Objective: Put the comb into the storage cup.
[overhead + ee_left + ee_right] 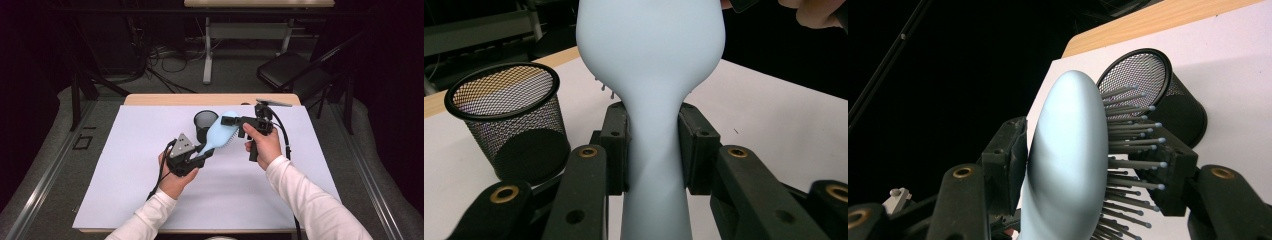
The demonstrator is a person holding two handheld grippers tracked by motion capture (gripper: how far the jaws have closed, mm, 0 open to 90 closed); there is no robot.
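The left gripper [202, 151] clamped the handle of the pale blue hairbrush [220, 135], the mesh cup [205, 123] just behind it, while the right gripper [226, 120] closed around the head — one pad on bristles — so it might slip or twist.

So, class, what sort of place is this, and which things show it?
Probably a lab or workshop: a wooden table under a white sheet, loose cables on the floor, another desk's metal legs and a black folding chair behind.
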